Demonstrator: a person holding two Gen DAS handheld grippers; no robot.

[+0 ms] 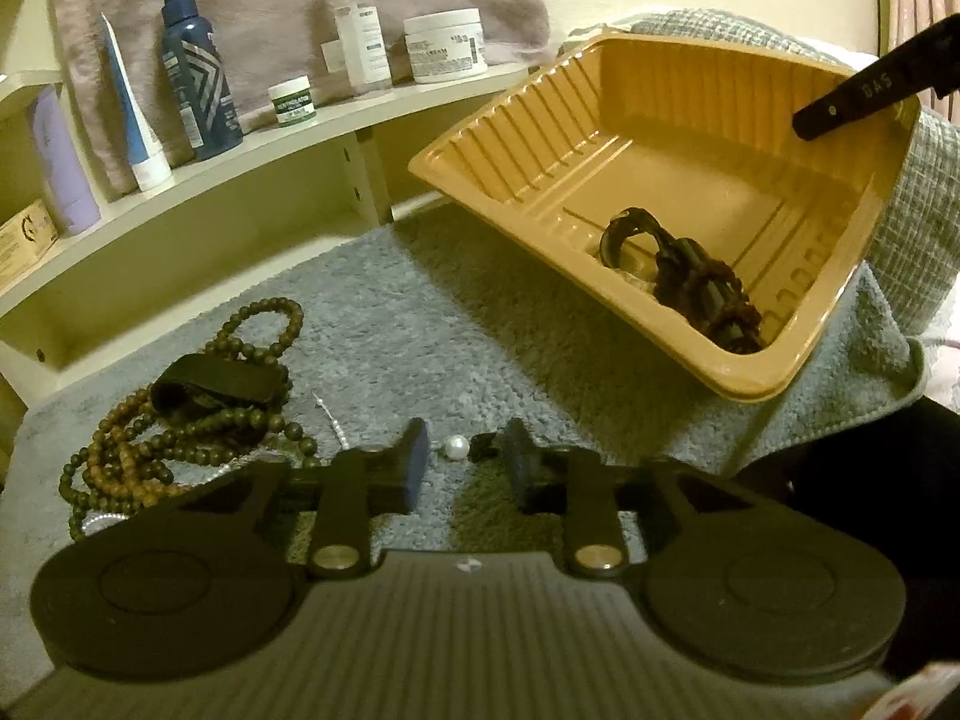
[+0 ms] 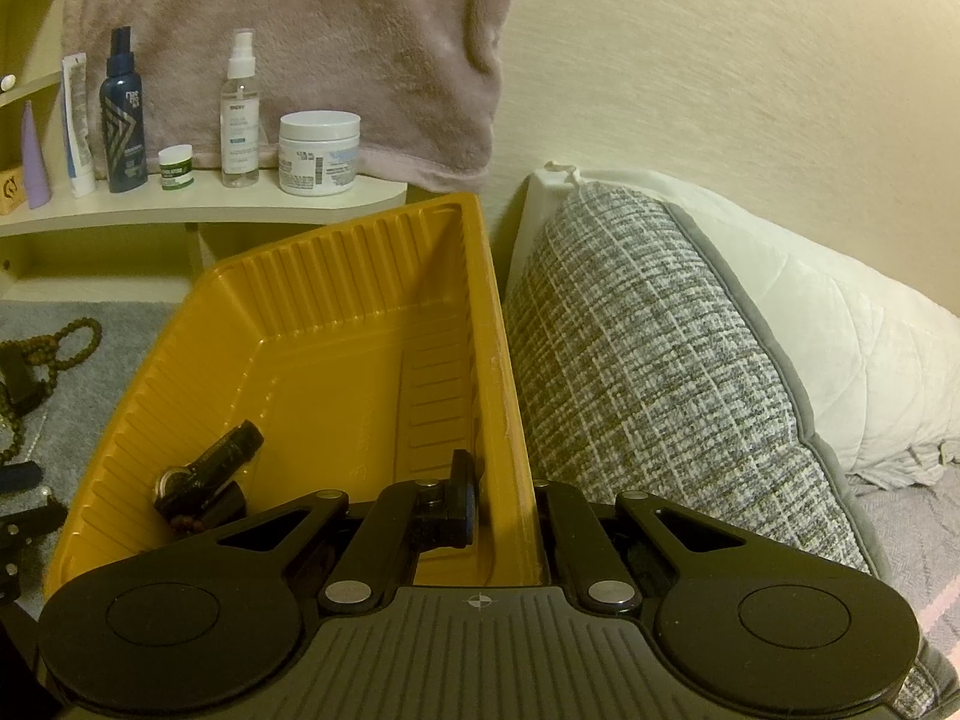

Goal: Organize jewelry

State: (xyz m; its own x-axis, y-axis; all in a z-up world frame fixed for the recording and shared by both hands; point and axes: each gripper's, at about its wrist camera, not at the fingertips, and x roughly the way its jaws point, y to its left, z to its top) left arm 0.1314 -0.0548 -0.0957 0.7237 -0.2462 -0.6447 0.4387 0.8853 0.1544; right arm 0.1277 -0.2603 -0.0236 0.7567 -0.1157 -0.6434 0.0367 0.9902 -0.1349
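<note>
A tan plastic tray (image 1: 750, 120) hangs tilted above the grey mat (image 1: 420, 312), with dark bracelets (image 1: 690, 282) lying in its low corner. My right gripper (image 2: 504, 498) is shut on the tray's right wall (image 2: 510, 420); one finger (image 2: 462, 498) is inside, the other hidden outside. The bracelets also show in the right wrist view (image 2: 204, 474). My left gripper (image 1: 465, 462) is open low over the mat, with a white pearl (image 1: 456, 447) between its fingertips. Brown bead necklaces (image 1: 180, 408) and a black strap (image 1: 216, 387) lie at the left.
A cream shelf (image 1: 288, 138) behind the mat holds bottles, tubes and jars, such as a blue bottle (image 1: 198, 72) and a white jar (image 1: 444, 45). A pink towel (image 2: 300, 30) hangs behind. A grey woven cushion (image 2: 660, 360) and a white pillow (image 2: 840, 330) lie at the right.
</note>
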